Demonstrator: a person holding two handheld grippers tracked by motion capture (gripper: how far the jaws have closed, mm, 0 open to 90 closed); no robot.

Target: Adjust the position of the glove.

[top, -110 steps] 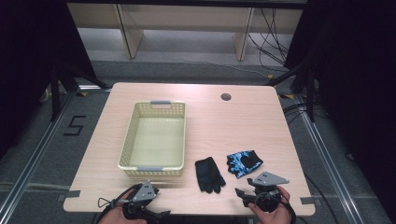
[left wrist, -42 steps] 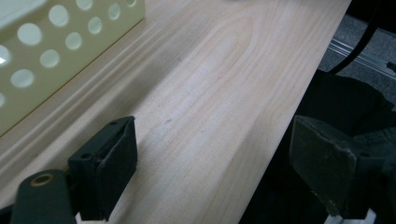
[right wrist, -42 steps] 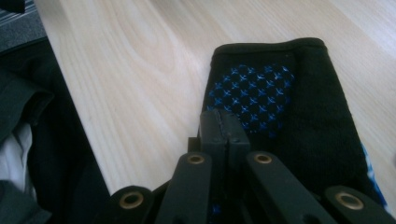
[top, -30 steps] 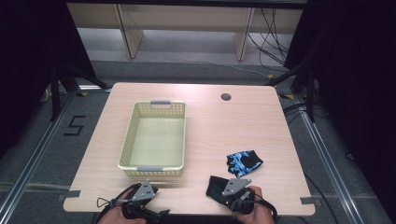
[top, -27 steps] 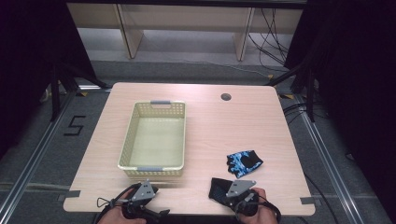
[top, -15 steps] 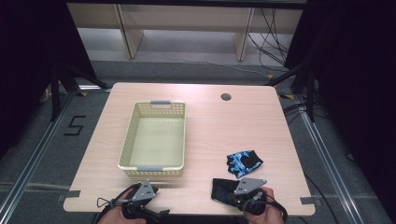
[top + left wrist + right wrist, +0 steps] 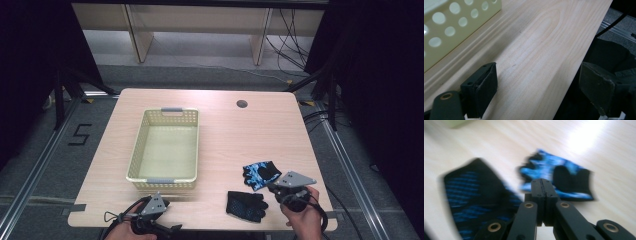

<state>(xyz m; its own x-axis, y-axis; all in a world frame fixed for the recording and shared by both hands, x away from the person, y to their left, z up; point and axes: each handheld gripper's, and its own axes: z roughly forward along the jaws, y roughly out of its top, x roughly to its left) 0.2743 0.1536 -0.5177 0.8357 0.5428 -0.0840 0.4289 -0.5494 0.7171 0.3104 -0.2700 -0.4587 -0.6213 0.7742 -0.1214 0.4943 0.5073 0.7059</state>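
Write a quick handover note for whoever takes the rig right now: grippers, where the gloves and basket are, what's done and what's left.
Right gripper: jaws shut with nothing between them, at the table's near right edge by the two gloves.
Left gripper: jaws open, empty, resting at the near left edge in front of the basket.
Black glove: flat on the table near the front edge.
Blue patterned glove: flat just beyond it, beside the right gripper.
Done: no glove is in the basket.
Left: probably grasp each glove and put it in the basket.
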